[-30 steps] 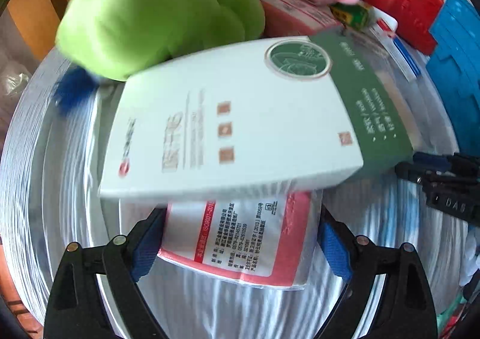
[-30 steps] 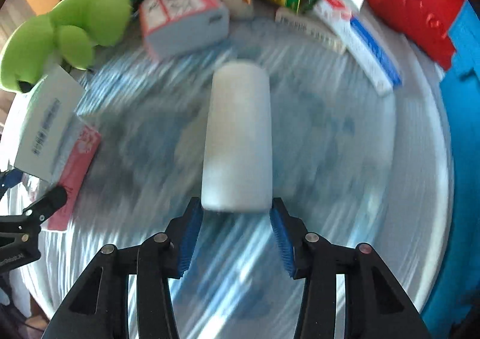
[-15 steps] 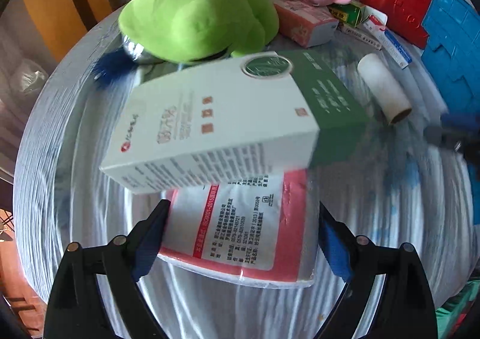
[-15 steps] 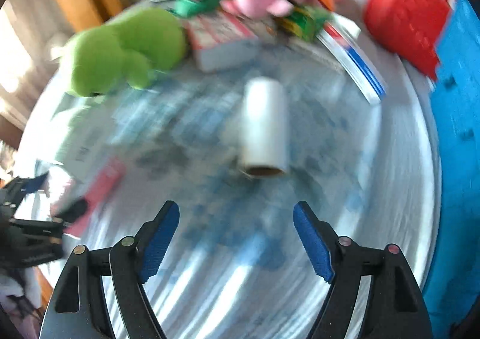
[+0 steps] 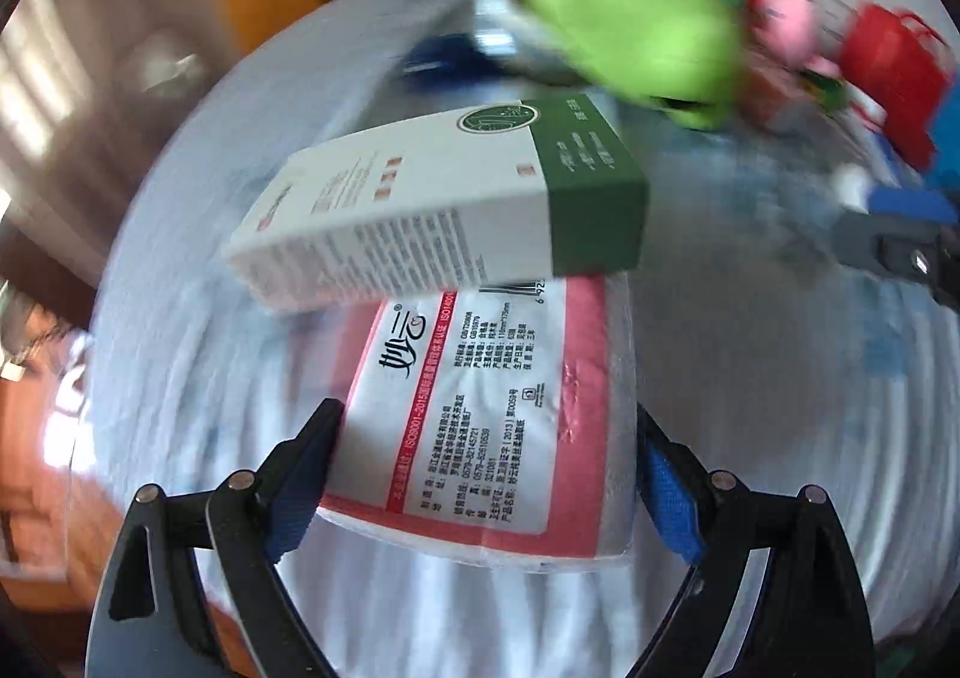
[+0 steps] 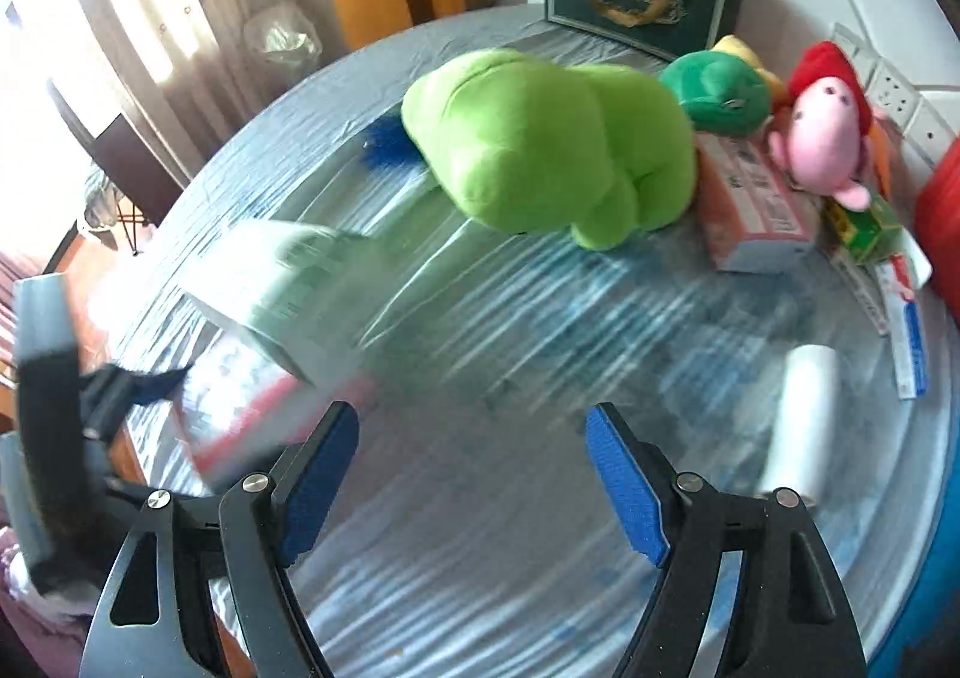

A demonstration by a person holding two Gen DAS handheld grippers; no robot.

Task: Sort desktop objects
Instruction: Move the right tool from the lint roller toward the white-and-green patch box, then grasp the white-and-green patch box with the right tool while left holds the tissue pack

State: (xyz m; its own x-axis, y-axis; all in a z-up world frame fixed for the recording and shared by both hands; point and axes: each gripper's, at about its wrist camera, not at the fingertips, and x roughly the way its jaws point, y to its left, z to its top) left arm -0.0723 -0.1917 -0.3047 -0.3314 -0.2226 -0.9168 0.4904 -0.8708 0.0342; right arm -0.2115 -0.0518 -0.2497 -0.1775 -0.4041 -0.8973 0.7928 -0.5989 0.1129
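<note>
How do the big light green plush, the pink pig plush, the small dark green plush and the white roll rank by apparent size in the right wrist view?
1. Light green plush, clearly largest.
2. Pink pig plush, white roll and dark green plush: too alike to rank; the roll lies nearer the camera and is motion-blurred.

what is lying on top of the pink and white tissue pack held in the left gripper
A white cardboard box with a green end lies across the far end of the pink and white tissue pack in the left gripper. The pack's far edge beneath it is covered.
</note>
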